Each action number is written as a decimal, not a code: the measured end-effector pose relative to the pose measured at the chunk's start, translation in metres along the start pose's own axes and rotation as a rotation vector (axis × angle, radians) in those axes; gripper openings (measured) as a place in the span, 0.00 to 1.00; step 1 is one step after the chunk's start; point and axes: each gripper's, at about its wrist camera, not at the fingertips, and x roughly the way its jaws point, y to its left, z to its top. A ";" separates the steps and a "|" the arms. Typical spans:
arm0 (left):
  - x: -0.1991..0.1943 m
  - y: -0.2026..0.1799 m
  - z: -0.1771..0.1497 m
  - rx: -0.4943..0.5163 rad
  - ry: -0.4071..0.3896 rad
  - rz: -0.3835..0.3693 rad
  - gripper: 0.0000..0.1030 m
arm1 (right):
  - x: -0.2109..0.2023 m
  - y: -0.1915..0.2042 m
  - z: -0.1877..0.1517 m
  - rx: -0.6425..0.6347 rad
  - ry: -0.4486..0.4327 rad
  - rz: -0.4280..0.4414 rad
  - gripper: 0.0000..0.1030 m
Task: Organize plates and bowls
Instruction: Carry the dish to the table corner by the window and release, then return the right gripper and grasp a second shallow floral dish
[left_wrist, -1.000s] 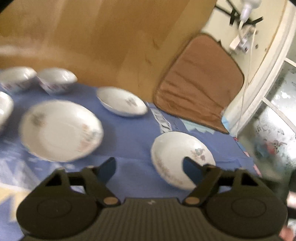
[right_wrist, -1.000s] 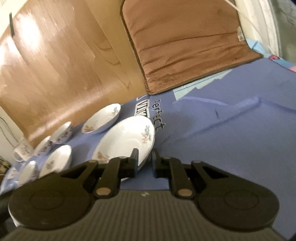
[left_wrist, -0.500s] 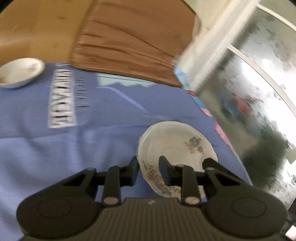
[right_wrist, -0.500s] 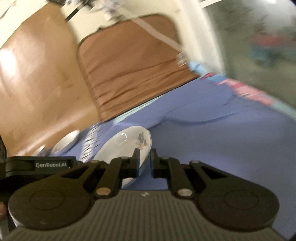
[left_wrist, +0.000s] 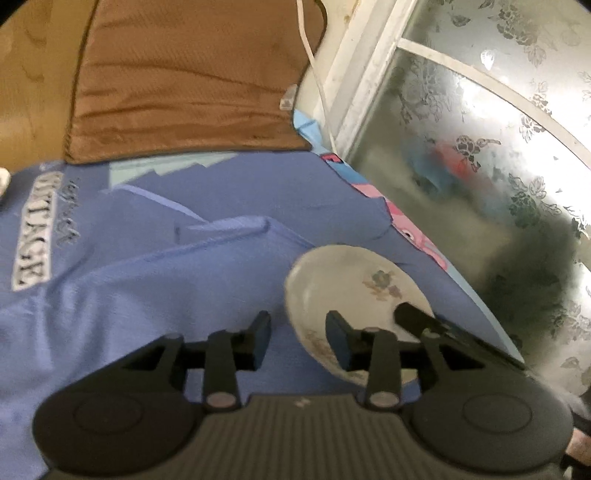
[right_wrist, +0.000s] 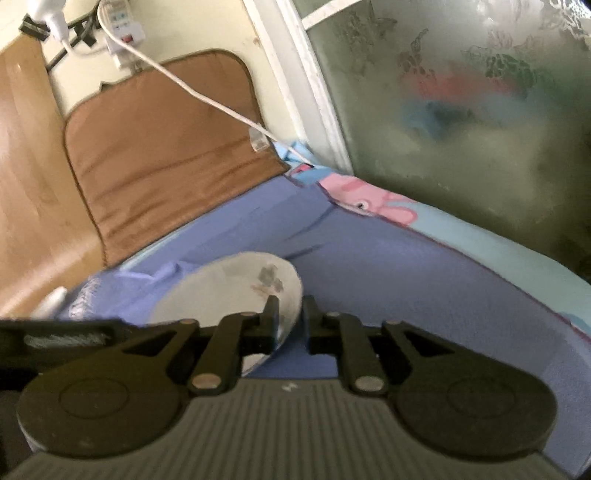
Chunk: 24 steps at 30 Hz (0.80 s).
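Left tool (left_wrist: 298, 341) parted; right tool (right_wrist: 289, 320) seemingly clamped on plate (right_wrist: 229, 286) rim.

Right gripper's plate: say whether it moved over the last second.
Yes. The plate, in the right gripper, went rightward: past the brown cushion, toward the frosted window.

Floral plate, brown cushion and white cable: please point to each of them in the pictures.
floral plate (left_wrist: 373, 280), left wrist view, on the flower print in its well.
brown cushion (right_wrist: 166, 155), right wrist view, on the middle of its fabric.
white cable (right_wrist: 207, 98), right wrist view, on its run across the cushion.
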 end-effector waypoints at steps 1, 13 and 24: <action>-0.005 0.003 0.000 0.001 -0.013 0.012 0.34 | -0.003 0.002 0.000 -0.007 -0.023 -0.015 0.40; -0.106 0.109 -0.044 0.026 -0.308 0.320 0.36 | -0.030 0.073 0.000 -0.154 -0.132 0.177 0.42; -0.153 0.195 -0.068 -0.136 -0.420 0.322 0.36 | 0.071 0.232 0.013 -0.190 0.229 0.482 0.32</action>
